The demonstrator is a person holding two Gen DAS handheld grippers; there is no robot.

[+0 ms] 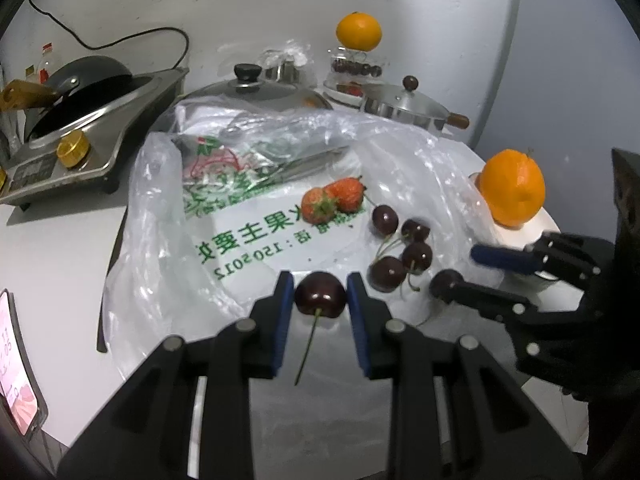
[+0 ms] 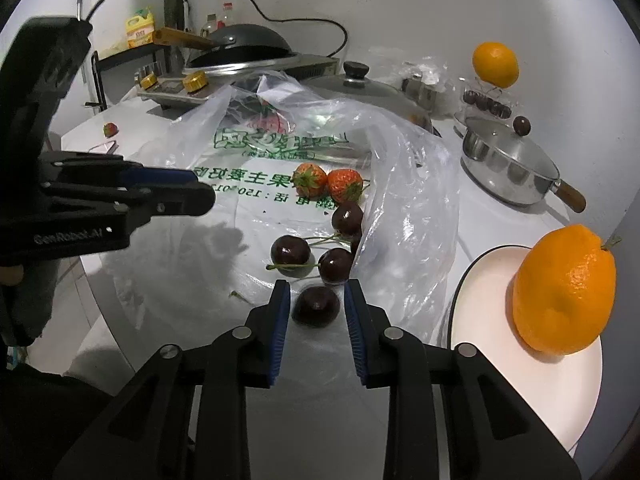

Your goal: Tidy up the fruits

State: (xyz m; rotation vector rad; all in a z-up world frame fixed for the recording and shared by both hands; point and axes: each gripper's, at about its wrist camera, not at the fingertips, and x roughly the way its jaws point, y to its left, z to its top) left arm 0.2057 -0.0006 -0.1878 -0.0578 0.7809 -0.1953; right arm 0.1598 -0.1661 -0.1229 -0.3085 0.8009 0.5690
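Dark cherries [image 1: 390, 272] [image 2: 336, 264] and two strawberries [image 1: 334, 198] [image 2: 326, 182] lie on a clear plastic bag [image 1: 248, 240] [image 2: 280, 200] printed with green writing. My left gripper [image 1: 320, 294] is shut on one cherry [image 1: 320, 294] with its stem pointing back; it shows at the left of the right wrist view [image 2: 192, 190]. My right gripper [image 2: 316, 304] is open around another cherry [image 2: 316, 306] that rests on the bag; it also appears in the left wrist view [image 1: 466, 268]. An orange [image 1: 512, 188] [image 2: 564, 292] sits on a white plate [image 2: 488, 280].
A tiered glass stand [image 1: 358, 68] at the back holds an orange [image 2: 495, 65], cherries and strawberries. A lidded steel pan [image 2: 508, 168], a glass pot lid [image 1: 256, 88], a stove with a wok [image 1: 80, 120] and a stray strawberry [image 2: 110, 129] surround the bag. A phone [image 1: 16, 364] lies far left.
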